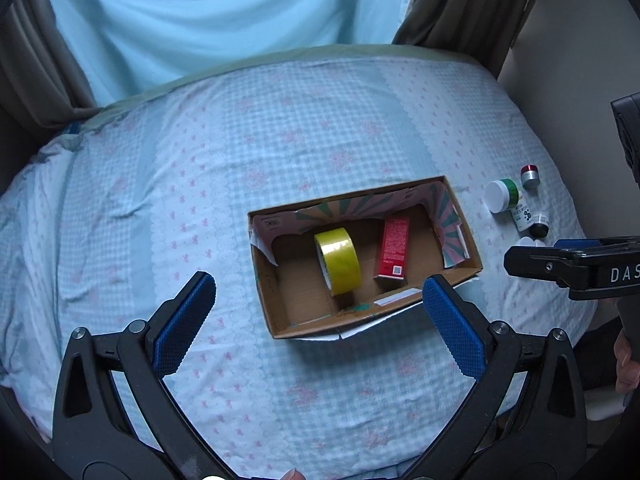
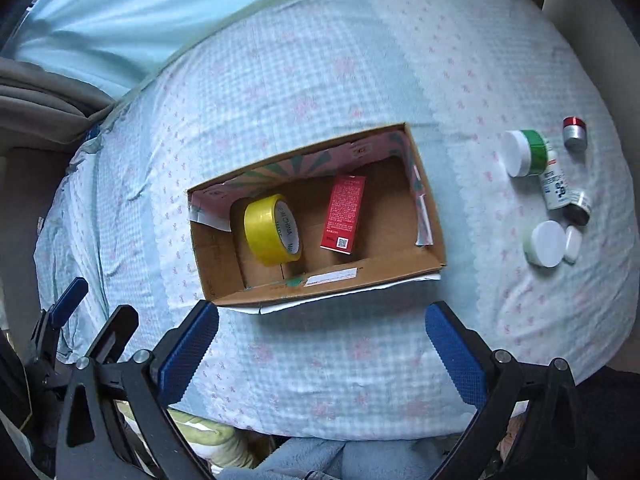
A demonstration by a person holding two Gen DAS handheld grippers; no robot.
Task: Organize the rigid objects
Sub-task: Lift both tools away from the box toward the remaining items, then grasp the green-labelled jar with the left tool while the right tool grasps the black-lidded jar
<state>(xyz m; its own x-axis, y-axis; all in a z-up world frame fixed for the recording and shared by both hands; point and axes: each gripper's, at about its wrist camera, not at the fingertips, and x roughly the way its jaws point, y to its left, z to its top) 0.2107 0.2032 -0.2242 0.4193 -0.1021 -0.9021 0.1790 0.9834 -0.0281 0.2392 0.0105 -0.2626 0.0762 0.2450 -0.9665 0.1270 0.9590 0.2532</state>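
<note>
An open cardboard box (image 1: 468,258) (image 2: 434,240) lies on the bed. Inside stand a yellow tape roll (image 1: 338,260) (image 2: 272,230) and a red carton (image 1: 394,252) (image 2: 344,214). To the box's right lie a green-banded white jar (image 1: 502,195) (image 2: 524,153), a red-capped silver jar (image 1: 530,176) (image 2: 575,133), a white bottle with a dark cap (image 1: 530,220) (image 2: 560,192), another white-lidded jar (image 2: 546,244) and a small white cap (image 2: 573,243). My left gripper (image 1: 318,292) is open and empty, near the box's front. My right gripper (image 2: 322,328) is open and empty, in front of the box.
The bed has a pale blue checked sheet (image 1: 280,140) with pink flowers. Curtains (image 1: 200,12) hang behind it. The right gripper's finger (image 1: 560,264) shows at the left wrist view's right edge, near the jars. Blankets (image 2: 320,460) lie below the bed's front edge.
</note>
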